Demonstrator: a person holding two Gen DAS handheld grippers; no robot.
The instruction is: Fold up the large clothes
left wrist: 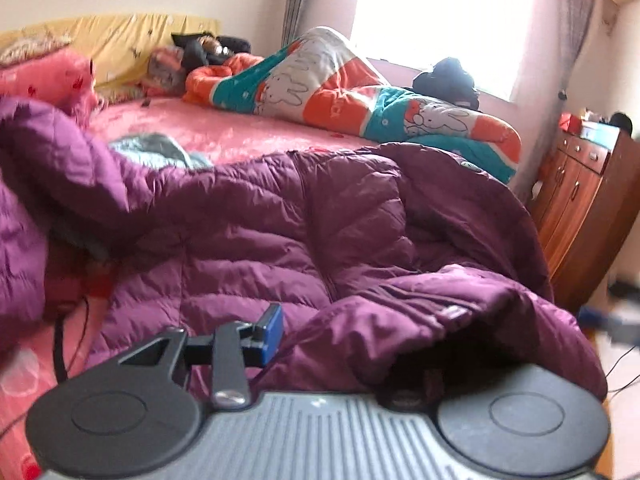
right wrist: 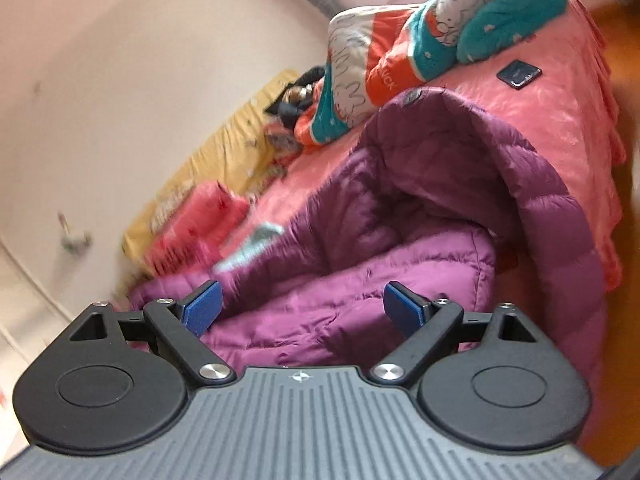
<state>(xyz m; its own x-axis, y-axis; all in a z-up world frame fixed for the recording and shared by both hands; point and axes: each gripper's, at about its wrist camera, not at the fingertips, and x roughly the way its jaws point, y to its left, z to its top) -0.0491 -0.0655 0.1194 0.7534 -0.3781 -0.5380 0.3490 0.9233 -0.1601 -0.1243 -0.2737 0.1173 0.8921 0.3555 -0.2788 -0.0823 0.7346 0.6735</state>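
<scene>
A large purple quilted down jacket [left wrist: 256, 236] lies spread and crumpled on the pink bed [left wrist: 224, 128]. In the left wrist view, my left gripper [left wrist: 320, 344] has a fold of the jacket [left wrist: 420, 320] draped over its right finger, which is hidden; only the left blue pad [left wrist: 272, 330] shows. In the right wrist view, the jacket [right wrist: 400, 216] lies below my right gripper [right wrist: 302, 310], which is open and empty, its blue pads [right wrist: 202, 308] wide apart just above the fabric.
A rolled orange, teal and white cartoon quilt [left wrist: 340, 84] lies at the far side of the bed. Pink and yellow pillows [left wrist: 60, 72] sit at the head. A dark phone [right wrist: 519, 73] lies on the bed. A wooden cabinet [left wrist: 580, 208] stands at right.
</scene>
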